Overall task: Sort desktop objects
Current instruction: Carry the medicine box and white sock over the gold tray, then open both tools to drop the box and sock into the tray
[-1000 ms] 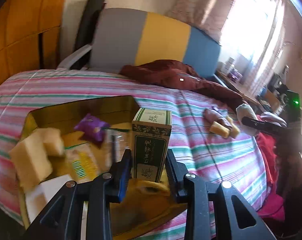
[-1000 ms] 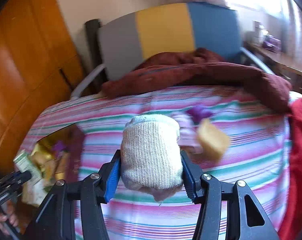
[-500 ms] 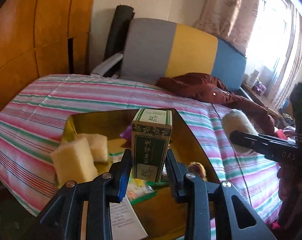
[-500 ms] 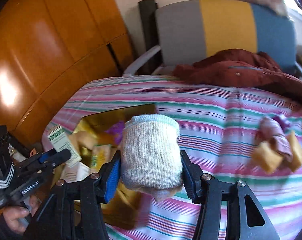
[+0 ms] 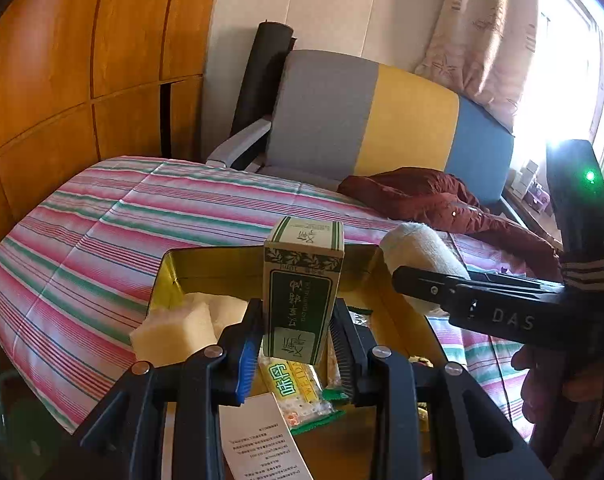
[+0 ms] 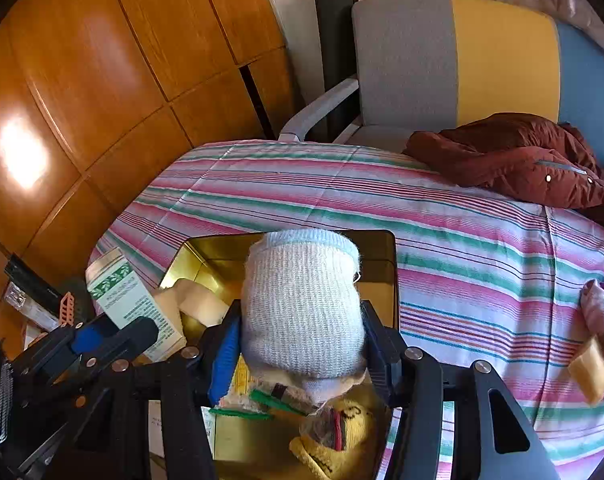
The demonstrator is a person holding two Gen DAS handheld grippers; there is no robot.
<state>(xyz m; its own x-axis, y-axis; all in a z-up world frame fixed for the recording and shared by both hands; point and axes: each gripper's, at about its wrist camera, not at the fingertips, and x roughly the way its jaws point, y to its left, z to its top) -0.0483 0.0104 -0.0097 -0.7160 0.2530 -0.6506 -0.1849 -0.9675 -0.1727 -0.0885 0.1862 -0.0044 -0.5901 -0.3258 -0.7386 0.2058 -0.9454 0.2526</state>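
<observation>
Gold metal is my landmark right now: the open tin (image 6: pixel 378 276) sits on the striped cloth (image 6: pixel 442 220), and everything I'm carrying is headed for it.

Nearest to me, my right gripper (image 6: pixel 297 344) is clamped on the rolled white sock (image 6: pixel 302 304), pads pressing both flanks. I'm holding it by the middle so the roll doesn't unwind, and it hangs directly over the tin, above the yellow knitted piece (image 6: pixel 338 436) and green-edged packets lying inside.

My left gripper (image 5: pixel 295 338) is clamped on the green-and-white carton (image 5: pixel 302 288), upright, gripped low on its long sides so it stays square. It's above the near part of the tin, over the yellow snack packet (image 5: pixel 289 384) and the paper leaflet (image 5: pixel 261 436). Just left of the carton, inside the tin, sit the pale sponge blocks (image 5: pixel 173 332).

Both loads are crowding the same opening, so I reckon one has to go down first; the sock looks better centred.

Further out, well right of the tin on the cloth, a pinkish bundle (image 6: pixel 602 312) and a yellow sponge piece (image 6: pixel 592 370) are waiting, not yet sorted. Beyond the tin, the maroon jacket (image 6: pixel 514 160) lies at the far edge, and behind it stands the grey, yellow and blue chair (image 6: pixel 462 56).
</observation>
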